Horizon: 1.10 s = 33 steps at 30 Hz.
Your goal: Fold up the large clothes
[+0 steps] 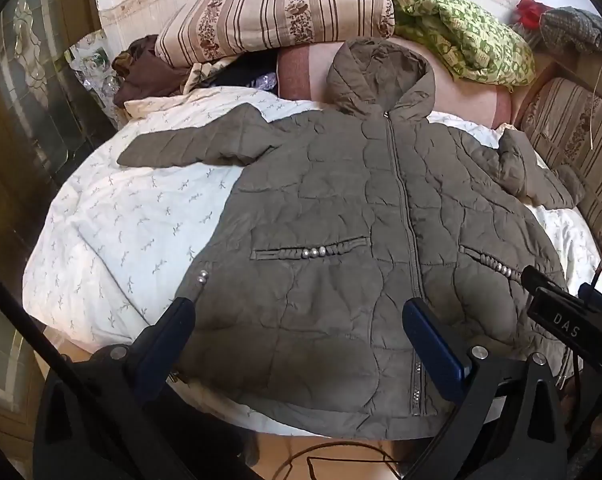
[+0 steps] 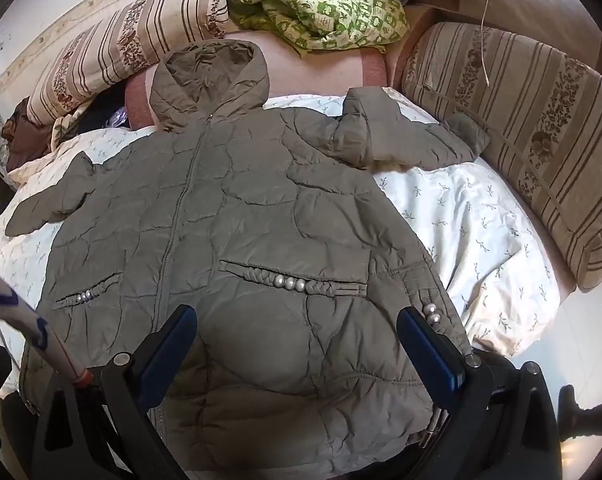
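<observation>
An olive quilted hooded jacket (image 1: 341,216) lies front up and zipped on a white leaf-print quilt (image 1: 121,232). Its hood points to the far side and both sleeves are spread out. It also shows in the right wrist view (image 2: 241,232). My left gripper (image 1: 297,312) is open and empty, hovering over the jacket's lower left part near the hem. My right gripper (image 2: 297,320) is open and empty over the lower right part, beside the beaded pocket (image 2: 293,280). The right gripper's body shows at the edge of the left wrist view (image 1: 561,312).
A striped floral bolster (image 1: 277,16) and a green patterned cloth (image 1: 473,36) lie behind the hood. A striped cushion (image 2: 533,136) borders the right side. A brown garment (image 1: 141,68) sits at far left. The floor with a cable (image 1: 333,460) is below the bed's near edge.
</observation>
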Tool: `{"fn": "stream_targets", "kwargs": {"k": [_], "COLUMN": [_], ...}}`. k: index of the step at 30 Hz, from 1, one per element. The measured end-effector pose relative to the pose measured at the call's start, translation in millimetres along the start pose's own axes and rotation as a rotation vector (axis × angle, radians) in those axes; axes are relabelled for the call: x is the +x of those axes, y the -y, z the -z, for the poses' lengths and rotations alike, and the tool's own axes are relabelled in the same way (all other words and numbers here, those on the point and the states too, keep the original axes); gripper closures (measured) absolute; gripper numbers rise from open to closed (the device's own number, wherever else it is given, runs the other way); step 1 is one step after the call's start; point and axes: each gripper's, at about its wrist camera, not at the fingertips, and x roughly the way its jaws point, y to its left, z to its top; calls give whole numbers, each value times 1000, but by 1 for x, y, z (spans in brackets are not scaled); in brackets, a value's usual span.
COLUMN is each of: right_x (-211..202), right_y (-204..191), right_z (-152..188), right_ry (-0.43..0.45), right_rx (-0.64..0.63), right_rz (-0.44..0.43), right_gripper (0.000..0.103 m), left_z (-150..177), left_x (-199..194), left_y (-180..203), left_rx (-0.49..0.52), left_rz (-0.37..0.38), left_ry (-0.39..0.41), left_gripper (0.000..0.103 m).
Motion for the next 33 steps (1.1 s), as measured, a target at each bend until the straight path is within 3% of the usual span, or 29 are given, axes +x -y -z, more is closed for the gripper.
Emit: {"fn": "stream_targets", "kwargs": {"k": [10, 20, 27, 33], "right_x": [2, -17, -45, -60], "right_y": [-6, -10, -14, -22], "right_z": [4, 12, 20, 23], "right_ry": [-9, 17, 82, 180], "right_rx": [-9, -33, -46, -82], "right_rz": [2, 7, 7, 18], "right_gripper": [1, 1, 1, 1], "left_z": [4, 0, -7, -9], "left_x": [-2, -23, -61, -78], "left_y": [-6, -23, -49, -63], "left_rx": [-33, -73, -95, -132], "left_rz": [-22, 3, -123, -116], "left_ry": [5, 68, 244, 330], "left_gripper": [0, 0, 0, 0]}}
